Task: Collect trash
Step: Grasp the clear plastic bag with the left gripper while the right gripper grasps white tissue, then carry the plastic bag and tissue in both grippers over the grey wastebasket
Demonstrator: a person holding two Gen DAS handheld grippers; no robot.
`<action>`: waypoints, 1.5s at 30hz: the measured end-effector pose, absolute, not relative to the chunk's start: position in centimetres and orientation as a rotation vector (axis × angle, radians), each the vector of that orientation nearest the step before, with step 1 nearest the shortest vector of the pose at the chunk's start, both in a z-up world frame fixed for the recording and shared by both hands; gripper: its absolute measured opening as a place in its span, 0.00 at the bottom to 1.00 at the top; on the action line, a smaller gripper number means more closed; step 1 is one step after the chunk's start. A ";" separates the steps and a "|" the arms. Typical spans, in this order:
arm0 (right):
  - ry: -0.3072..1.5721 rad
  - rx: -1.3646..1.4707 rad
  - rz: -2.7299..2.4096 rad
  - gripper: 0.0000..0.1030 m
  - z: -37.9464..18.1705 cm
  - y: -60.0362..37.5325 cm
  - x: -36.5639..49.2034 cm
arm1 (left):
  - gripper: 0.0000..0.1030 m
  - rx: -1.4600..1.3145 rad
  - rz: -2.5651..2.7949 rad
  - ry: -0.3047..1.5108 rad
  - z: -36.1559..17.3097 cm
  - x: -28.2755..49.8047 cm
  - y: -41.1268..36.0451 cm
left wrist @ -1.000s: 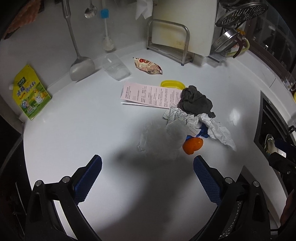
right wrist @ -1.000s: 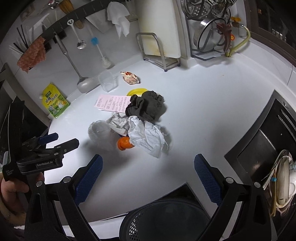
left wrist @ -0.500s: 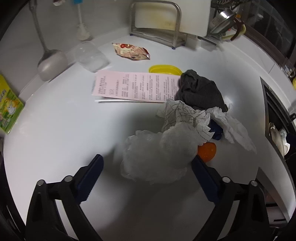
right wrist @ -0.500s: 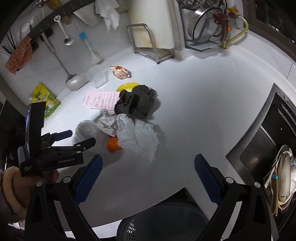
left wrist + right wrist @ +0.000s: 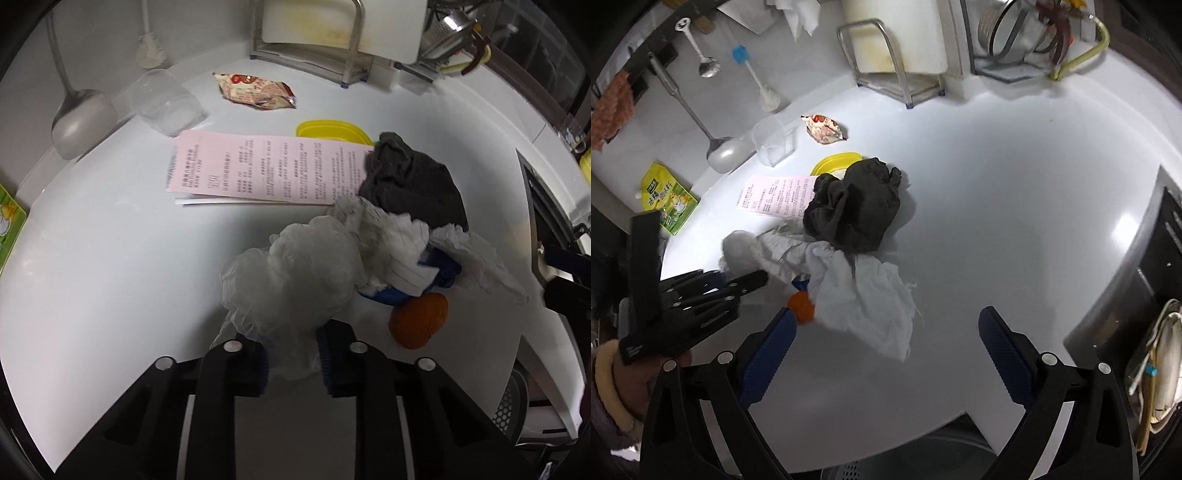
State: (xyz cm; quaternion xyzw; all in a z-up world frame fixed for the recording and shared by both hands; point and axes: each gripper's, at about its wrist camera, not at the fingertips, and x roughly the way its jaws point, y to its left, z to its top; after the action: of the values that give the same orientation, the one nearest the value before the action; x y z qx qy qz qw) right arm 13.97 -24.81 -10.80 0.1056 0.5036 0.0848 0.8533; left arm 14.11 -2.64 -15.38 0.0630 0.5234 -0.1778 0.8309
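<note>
On the counter (image 5: 1015, 192), near edge: left hand-held gripper (image 5: 293, 363) has just been closing and now pinches the plastic bag (image 5: 291, 273).
Jaws clamp the bag's near end, so it can lift clear of the pile: tissue (image 5: 864, 299), orange peel (image 5: 419, 321), dark cloth (image 5: 857, 210). Right hand-held gripper (image 5: 886, 350) is released, jaws wide, nothing between them, hanging just near of the tissue, probably next pick. Bin (image 5: 905, 461) sits below the counter's near edge.

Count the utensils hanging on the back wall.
3 in the right wrist view: a big ladle leftmost, a small spoon above it, and a blue-handled brush to the right. More may hang out of frame.
</note>
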 end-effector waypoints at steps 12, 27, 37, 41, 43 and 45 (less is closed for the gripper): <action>1.180 0.197 0.267 0.56 -14.3 -23.3 16.8 | 0.18 0.071 -0.317 1.111 -13.7 13.9 0.5; 1.127 0.296 0.327 0.37 -12.3 -24.7 15.7 | 0.19 0.042 -0.308 1.091 -12.0 12.2 0.7; 1.104 0.255 0.340 0.03 -12.1 -23.9 16.3 | 0.20 0.037 -0.281 1.082 -11.2 10.8 1.9; 1.081 0.217 0.341 0.01 -11.4 -23.4 15.9 | 0.20 0.029 -0.273 1.075 -11.0 10.6 2.2; 1.061 0.205 0.337 0.01 -10.8 -23.5 15.7 | 0.20 0.028 -0.277 1.072 -10.9 10.5 2.1; 1.046 0.210 0.342 0.01 -10.4 -23.6 15.5 | 0.20 0.028 -0.282 1.071 -10.8 10.4 2.0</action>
State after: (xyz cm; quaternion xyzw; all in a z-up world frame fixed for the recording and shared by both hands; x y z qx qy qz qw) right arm 15.50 -23.63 -10.38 0.0997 0.4963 0.1622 0.8471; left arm 10.38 1.96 -10.84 0.0134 0.5086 -0.1337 0.8505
